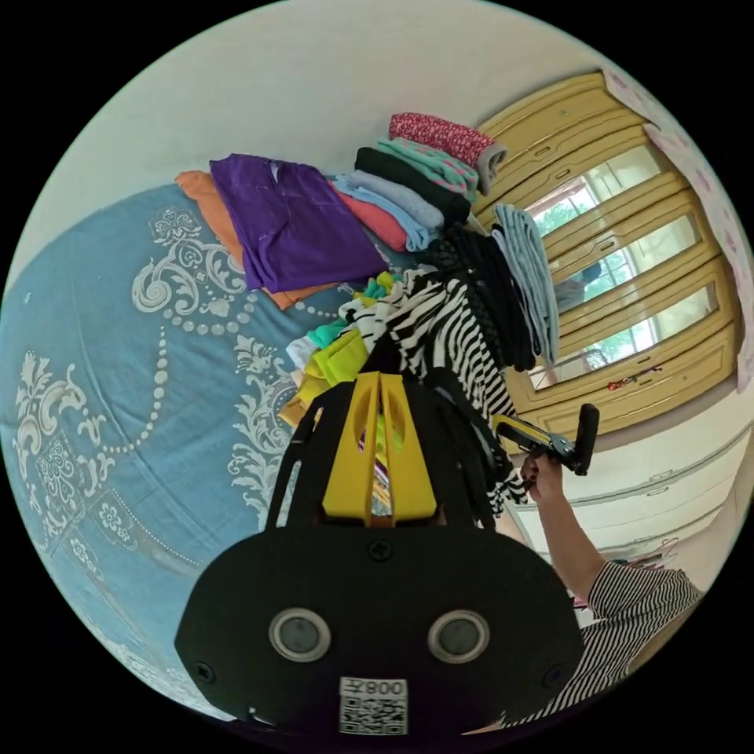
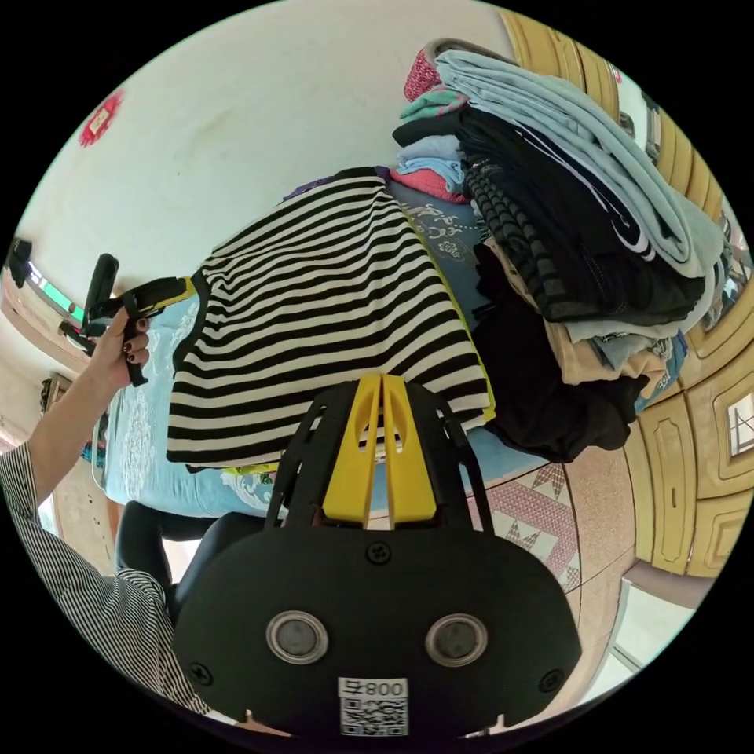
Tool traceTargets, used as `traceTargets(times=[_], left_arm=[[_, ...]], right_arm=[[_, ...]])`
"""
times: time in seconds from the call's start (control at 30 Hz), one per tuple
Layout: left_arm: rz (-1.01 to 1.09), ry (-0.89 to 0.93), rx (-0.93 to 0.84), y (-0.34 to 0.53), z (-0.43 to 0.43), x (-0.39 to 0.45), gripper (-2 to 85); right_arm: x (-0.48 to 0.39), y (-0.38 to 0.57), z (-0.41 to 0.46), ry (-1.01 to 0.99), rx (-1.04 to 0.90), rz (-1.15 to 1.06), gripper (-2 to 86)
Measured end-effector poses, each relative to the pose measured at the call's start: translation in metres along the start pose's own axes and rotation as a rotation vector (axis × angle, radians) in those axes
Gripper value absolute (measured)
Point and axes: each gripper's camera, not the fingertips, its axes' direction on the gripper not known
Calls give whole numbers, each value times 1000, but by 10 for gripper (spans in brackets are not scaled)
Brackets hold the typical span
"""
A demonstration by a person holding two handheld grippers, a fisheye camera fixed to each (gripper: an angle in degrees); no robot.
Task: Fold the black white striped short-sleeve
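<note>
1. Both yellow jaws of the left gripper (image 1: 381,385) stand pressed together, their tips at the edge of the black white striped short-sleeve (image 1: 440,330); in the right gripper view this same gripper (image 2: 184,289) is clamped on a corner of the shirt, held in a hand (image 2: 126,342).
2. Yellow jaws of the right gripper (image 2: 382,386) are likewise closed together, with the shirt's (image 2: 322,314) edge at their tips. In the left gripper view that gripper (image 1: 510,428), held in the person's other hand (image 1: 542,475), meets the striped cloth, though the jaw tips there are too small to judge.
3. Writing: a small sticker with a printed code sits on each gripper body; I leave it unread. No brand shows on the shirt.
4. The shirt is stretched taut between the two grippers, raised above the blue patterned bedspread (image 1: 118,377). Its long axis runs from one gripper to the other, and the stripes run along that same line.
5. Just beside it on the bed is a tall heap of dark and pale clothes (image 2: 581,236); a purple shirt (image 1: 298,220) lies further along on an orange garment (image 1: 208,200), next to a pile of folded clothes (image 1: 424,181).
6. Bright yellow and teal garments (image 1: 342,349) lie under the striped cloth.
7. A yellow wooden wardrobe (image 1: 628,275) stands behind the bed.
</note>
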Motion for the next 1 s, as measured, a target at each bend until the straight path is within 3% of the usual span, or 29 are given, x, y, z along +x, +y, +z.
traceTargets(times=[0.13, 0.23, 0.37, 0.43, 0.53, 0.7, 0.83, 1.0], left_arm=[[104, 88, 89, 6, -16, 30, 1], [194, 124, 87, 4, -11, 57, 1], [269, 0, -5, 4, 17, 75, 1], [235, -86, -70, 8, 33, 66, 1], [173, -52, -93, 19, 42, 46, 1], [195, 0, -34, 39, 28, 46, 0], [189, -34, -109, 47, 49, 38, 0], [163, 37, -26, 75, 41, 26, 0]], right_arm=[[-32, 21, -17, 33, 104, 2, 1], [-62, 39, -30, -51, 195, -20, 1], [-108, 61, -23, -62, 231, -62, 1], [-122, 65, -8, -125, 198, -84, 1], [-139, 69, 21, -122, 101, -90, 1], [-165, 79, 11, -55, 213, -111, 0], [-186, 78, 40, -10, 142, -129, 0], [-197, 83, 37, -6, 250, -94, 0]])
